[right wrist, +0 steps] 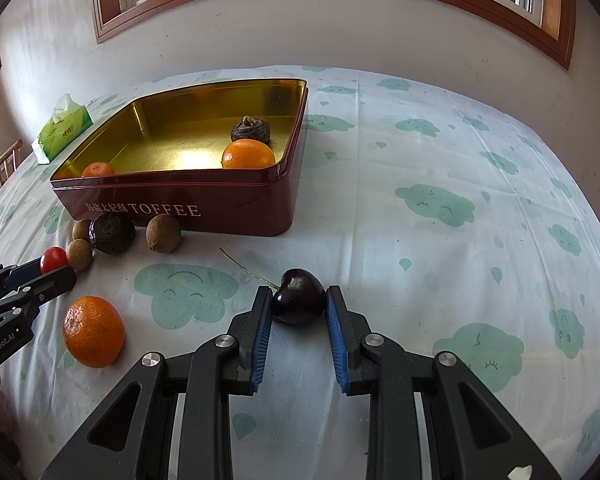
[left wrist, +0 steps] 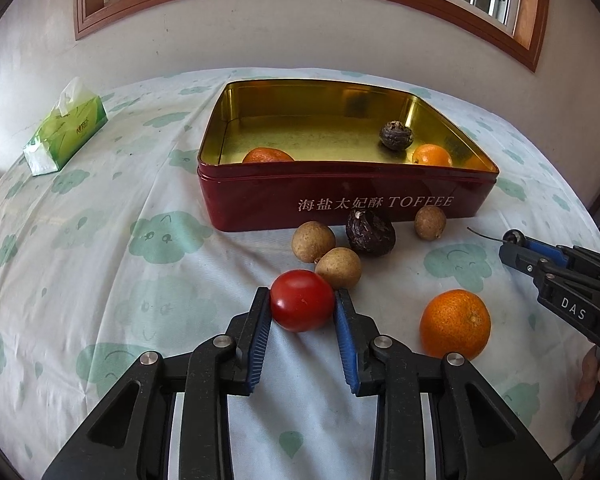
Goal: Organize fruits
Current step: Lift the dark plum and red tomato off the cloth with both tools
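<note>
**A:** Entry, both claws. State?

**B:** My left gripper (left wrist: 302,300) has its pads against either side of the red tomato (left wrist: 302,300); it reads as clamped on it, the fruit low on the tablecloth (left wrist: 100,264). My right gripper (right wrist: 299,298) brackets the dark cherry (right wrist: 299,296), blue pads touching or very nearly so. I judge it gripped, with the stem trailing off to the left across the cloth.

**A:** Where is the target?

**B:** The red toffee tin (left wrist: 340,200) stands toward the table's far edge, open, holding two oranges and one dark wrinkled fruit. From my left claw it lies straight ahead, its long wall square across my path. From my right claw it lies ahead and to the left.

**A:** Obstacles?

**B:** Three brown longans (left wrist: 338,268) and a second wrinkled fruit (left wrist: 370,236) sit between the tomato and the tin's near wall; one longan is just beside the tomato. A loose orange (left wrist: 455,324) rests between my claws.

**A:** Nearer arm?

**B:** Left, I judge. Lift over the near rim first.
</note>
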`<action>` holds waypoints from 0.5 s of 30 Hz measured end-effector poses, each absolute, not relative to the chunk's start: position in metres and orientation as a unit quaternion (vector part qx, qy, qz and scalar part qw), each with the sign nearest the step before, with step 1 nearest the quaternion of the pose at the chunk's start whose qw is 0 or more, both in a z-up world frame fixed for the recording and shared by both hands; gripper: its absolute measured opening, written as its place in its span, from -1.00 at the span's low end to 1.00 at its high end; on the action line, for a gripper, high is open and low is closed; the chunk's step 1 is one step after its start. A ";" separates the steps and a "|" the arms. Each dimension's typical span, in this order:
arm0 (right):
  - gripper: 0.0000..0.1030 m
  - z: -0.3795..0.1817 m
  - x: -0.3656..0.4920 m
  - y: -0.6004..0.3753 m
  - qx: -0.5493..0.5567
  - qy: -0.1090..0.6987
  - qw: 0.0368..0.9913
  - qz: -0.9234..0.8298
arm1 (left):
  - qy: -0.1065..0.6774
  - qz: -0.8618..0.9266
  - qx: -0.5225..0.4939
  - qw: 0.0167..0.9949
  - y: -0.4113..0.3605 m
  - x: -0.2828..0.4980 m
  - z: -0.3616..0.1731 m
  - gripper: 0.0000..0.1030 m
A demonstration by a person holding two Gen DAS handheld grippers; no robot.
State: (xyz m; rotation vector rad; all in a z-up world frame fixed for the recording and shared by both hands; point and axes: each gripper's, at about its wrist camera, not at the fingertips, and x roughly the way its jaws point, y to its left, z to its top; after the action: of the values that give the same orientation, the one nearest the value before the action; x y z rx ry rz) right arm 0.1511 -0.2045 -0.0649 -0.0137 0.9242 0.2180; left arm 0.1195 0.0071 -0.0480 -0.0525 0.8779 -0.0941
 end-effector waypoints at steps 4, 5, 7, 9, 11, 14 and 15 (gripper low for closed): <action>-0.52 -0.065 0.151 -0.204 -0.007 0.445 0.889 0.105 | 0.424 -0.045 -0.026 0.904 0.007 0.119 -0.047 -0.38; -0.52 -0.065 0.151 -0.204 -0.007 0.445 0.889 0.105 | 0.422 -0.045 -0.026 0.905 0.007 0.118 -0.047 -0.38; -0.52 -0.065 0.151 -0.204 -0.007 0.445 0.889 0.105 | 0.421 -0.047 -0.026 0.905 0.007 0.117 -0.047 -0.38; -0.52 -0.065 0.151 -0.204 -0.007 0.445 0.889 0.105 | 0.421 -0.047 -0.026 0.906 0.007 0.116 -0.046 -0.38; -0.52 -0.065 0.151 -0.204 -0.007 0.445 0.889 0.105 | 0.421 -0.047 -0.028 0.906 0.008 0.116 -0.046 -0.38; -0.52 -0.065 0.151 -0.204 -0.008 0.445 0.890 0.104 | 0.419 -0.045 -0.029 0.906 0.008 0.115 -0.045 -0.38; -0.52 -0.065 0.151 -0.204 -0.009 0.444 0.890 0.104 | 0.419 -0.044 -0.030 0.906 0.009 0.115 -0.045 -0.38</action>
State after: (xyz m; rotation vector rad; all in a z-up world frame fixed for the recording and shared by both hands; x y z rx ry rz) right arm 0.1509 -0.2043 -0.0648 -0.0179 0.9231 0.2154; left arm 0.1152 0.0086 -0.0449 -0.0612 0.8660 -0.0916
